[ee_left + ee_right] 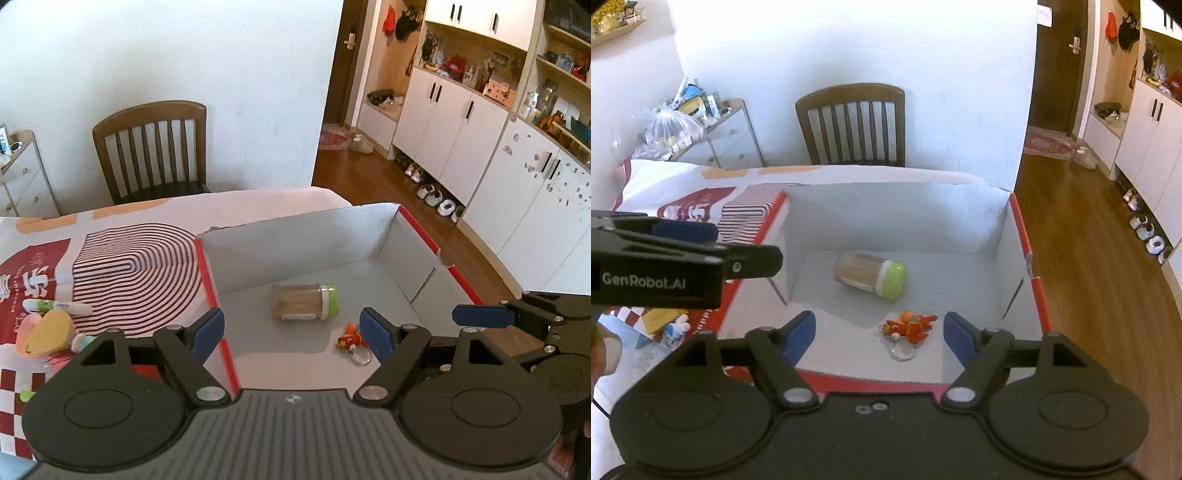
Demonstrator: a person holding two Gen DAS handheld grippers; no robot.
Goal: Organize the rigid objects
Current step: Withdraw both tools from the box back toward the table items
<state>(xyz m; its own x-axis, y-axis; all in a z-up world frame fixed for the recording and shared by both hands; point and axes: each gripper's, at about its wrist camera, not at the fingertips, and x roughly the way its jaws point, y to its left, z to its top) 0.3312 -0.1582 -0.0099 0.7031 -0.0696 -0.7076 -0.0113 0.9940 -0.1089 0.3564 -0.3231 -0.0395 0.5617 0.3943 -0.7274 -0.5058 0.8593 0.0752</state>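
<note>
An open cardboard box (295, 236) (894, 218) with red edges and a white inside sits on the table. In it lie a clear toothpick jar with a green lid (304, 302) (870, 275) on its side and a red-orange toy keychain (351, 339) (908, 325) with a metal ring. My left gripper (293, 334) is open and empty above the box's near-left part. My right gripper (879, 332) is open and empty above the box's near edge, with the keychain below between its fingers. A marker pen (57, 305), heart-shaped notes (46, 332) and a small figure (81, 341) lie left of the box.
The box lid with a striped print (129, 273) (753, 210) lies left of the box on a red and white tablecloth (33, 266). A wooden chair (151, 151) (853, 125) stands behind the table. White cabinets (443, 129) line the right wall over wood floor.
</note>
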